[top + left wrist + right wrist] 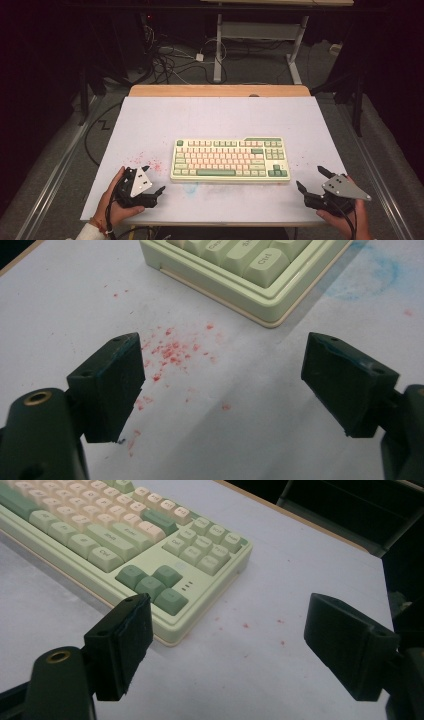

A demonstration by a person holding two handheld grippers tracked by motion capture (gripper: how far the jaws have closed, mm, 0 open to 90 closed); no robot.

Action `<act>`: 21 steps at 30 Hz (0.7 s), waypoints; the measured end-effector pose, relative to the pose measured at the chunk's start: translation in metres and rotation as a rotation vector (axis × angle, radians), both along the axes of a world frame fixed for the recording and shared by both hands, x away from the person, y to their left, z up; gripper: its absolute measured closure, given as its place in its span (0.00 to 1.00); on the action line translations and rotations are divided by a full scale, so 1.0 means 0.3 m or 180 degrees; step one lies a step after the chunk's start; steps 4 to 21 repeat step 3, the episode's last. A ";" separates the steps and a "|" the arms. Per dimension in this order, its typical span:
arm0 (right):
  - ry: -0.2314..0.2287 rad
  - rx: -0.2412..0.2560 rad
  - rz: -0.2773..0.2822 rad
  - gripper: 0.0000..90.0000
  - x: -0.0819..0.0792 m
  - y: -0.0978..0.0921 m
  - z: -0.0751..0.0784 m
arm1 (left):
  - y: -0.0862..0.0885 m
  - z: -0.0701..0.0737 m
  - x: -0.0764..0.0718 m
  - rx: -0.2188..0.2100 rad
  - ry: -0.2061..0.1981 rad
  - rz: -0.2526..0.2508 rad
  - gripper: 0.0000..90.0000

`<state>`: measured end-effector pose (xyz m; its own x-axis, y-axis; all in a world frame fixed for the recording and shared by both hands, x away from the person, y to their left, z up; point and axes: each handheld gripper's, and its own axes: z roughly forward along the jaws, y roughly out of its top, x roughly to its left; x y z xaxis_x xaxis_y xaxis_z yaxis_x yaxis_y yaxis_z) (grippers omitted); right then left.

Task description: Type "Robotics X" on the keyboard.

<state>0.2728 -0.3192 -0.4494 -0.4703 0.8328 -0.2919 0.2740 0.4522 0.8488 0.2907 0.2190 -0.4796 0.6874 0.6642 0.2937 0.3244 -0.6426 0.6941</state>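
A pale green keyboard (230, 160) with pink and green keys lies flat in the middle of the white table (215, 120). My left gripper (152, 180) rests near the front left, held by a hand, jaws open and empty, pointing toward the keyboard's near left corner (270, 315). In the left gripper view the gap (222, 385) holds bare table with red specks. My right gripper (311, 179) sits at the front right, also open and empty. In the right gripper view (225, 640) its jaws face the keyboard's right end (200, 580) with the arrow keys.
Red specks (150, 164) stain the table left of the keyboard, and a faint blue smudge (370, 275) lies by its front edge. The table's wooden far edge (220, 90) borders a dark floor with cables and a desk frame (260, 45).
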 end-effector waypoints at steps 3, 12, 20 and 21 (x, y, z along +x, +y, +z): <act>-0.0010 -0.0004 -0.0015 0.22 0.001 -0.005 0.001 | -0.002 0.000 0.004 0.0004 0.0002 -0.0003 0.18; -0.0010 -0.0004 -0.0015 0.22 0.001 -0.005 0.001 | -0.002 0.000 0.004 0.0004 0.0002 -0.0003 0.18; -0.0010 -0.0004 -0.0015 0.22 0.001 -0.005 0.001 | -0.002 0.000 0.004 0.0004 0.0002 -0.0003 0.18; -0.0010 -0.0004 -0.0015 0.22 0.001 -0.005 0.001 | -0.002 0.000 0.004 0.0004 0.0002 -0.0003 0.18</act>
